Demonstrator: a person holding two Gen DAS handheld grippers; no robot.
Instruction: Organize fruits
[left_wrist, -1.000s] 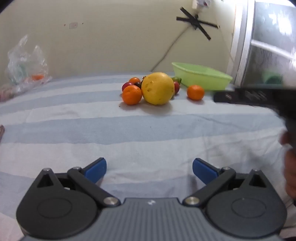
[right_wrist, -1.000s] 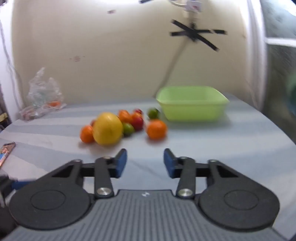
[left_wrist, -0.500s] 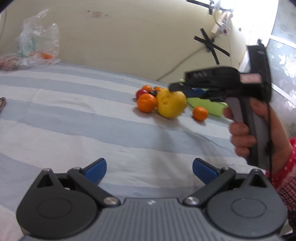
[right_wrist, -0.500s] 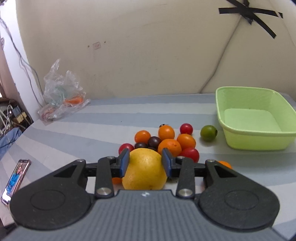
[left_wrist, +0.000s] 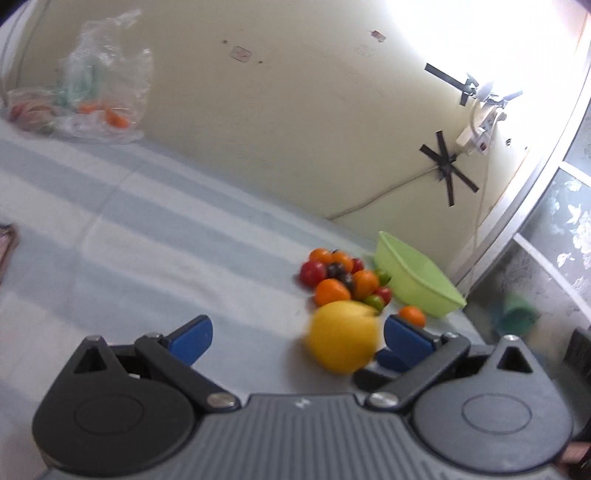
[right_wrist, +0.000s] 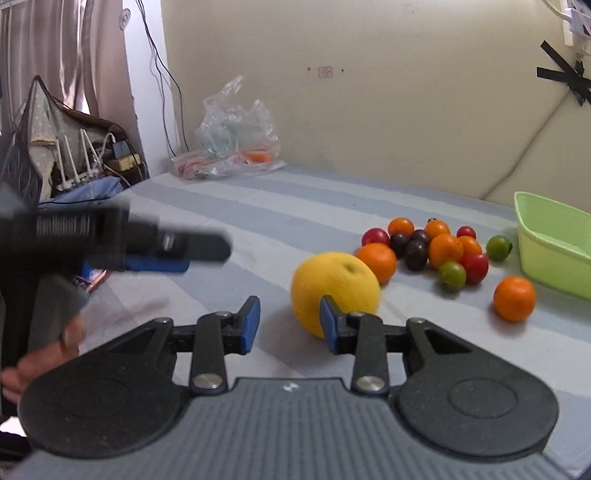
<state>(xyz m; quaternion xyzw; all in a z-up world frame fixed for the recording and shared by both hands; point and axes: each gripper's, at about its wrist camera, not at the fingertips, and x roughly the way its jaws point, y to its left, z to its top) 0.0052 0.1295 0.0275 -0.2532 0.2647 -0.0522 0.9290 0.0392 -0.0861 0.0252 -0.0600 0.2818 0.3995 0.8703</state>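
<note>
A large yellow fruit (right_wrist: 334, 290) lies on the striped cloth, also in the left wrist view (left_wrist: 341, 338). Behind it is a heap of small orange, red, dark and green fruits (right_wrist: 432, 247), with one orange (right_wrist: 514, 298) apart. A green plastic tub (right_wrist: 554, 242) stands at the right. My right gripper (right_wrist: 290, 325) is open and empty, its right finger in front of the yellow fruit. My left gripper (left_wrist: 297, 338) is wide open and empty, the yellow fruit near its right finger; it also shows blurred at the left of the right wrist view (right_wrist: 155, 251).
A clear plastic bag (right_wrist: 232, 136) lies against the back wall. A phone (right_wrist: 90, 277) lies on the cloth at the left. Cables and clutter stand beyond the left edge. A window frame (left_wrist: 535, 206) is beside the tub.
The yellow fruit is no longer between my right fingers; it lies just right of them. My right gripper has opened a little and swung left. My left gripper moved close to the yellow fruit.
</note>
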